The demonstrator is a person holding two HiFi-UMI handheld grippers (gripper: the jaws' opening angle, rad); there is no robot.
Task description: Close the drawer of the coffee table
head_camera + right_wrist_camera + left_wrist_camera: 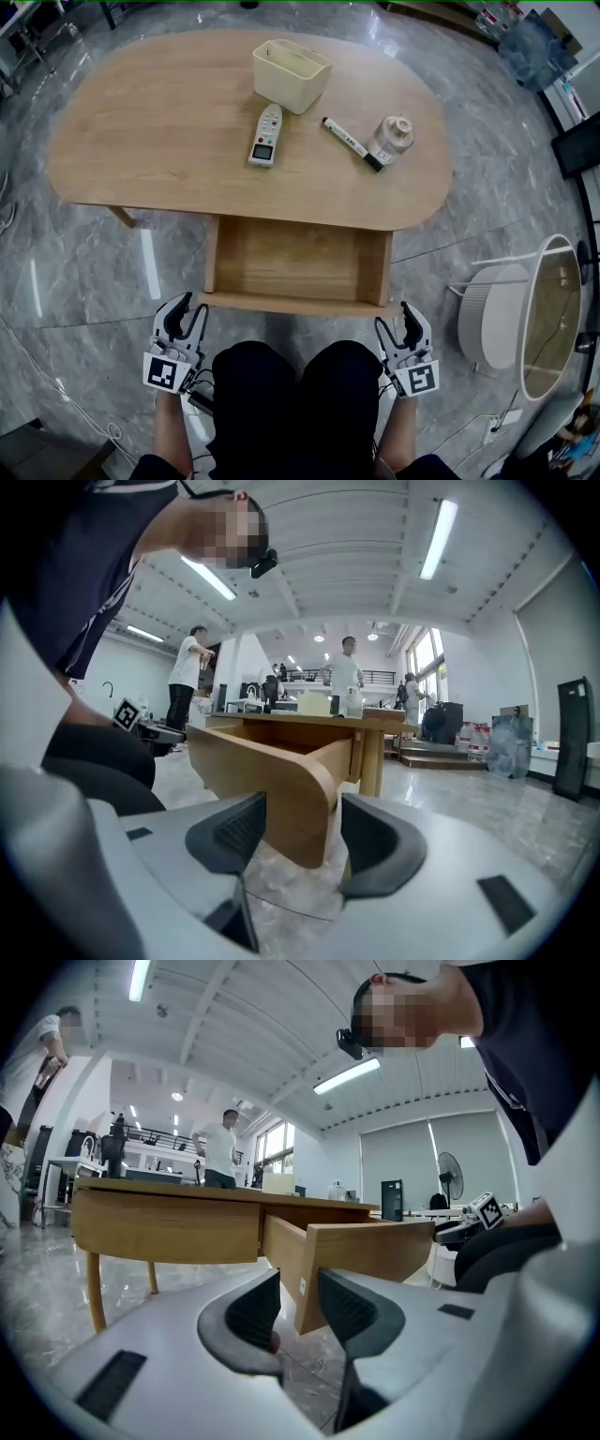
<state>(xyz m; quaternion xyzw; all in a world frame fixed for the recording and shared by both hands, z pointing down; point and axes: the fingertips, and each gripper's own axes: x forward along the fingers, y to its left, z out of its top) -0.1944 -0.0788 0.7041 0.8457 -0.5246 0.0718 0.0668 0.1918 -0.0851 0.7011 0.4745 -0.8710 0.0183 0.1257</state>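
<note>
The wooden coffee table (169, 122) has its drawer (295, 258) pulled out toward me, and the drawer's inside looks empty. My left gripper (185, 314) is just short of the drawer front's left corner, open, with nothing between its fingers. My right gripper (398, 319) is just short of the right corner, also open and empty. In the left gripper view the drawer front's corner (370, 1260) stands beyond the left gripper (300, 1302). In the right gripper view the rounded corner of the drawer front (272, 780) lies ahead of the right gripper (302, 832), apart from the pads.
On the tabletop stand a cream bin (292, 73), a white remote-like device (266, 136), a marker (352, 142) and a small white jar (392, 138). A white round stand (511, 314) sits on the floor to the right. My knees (300, 384) are below the drawer front.
</note>
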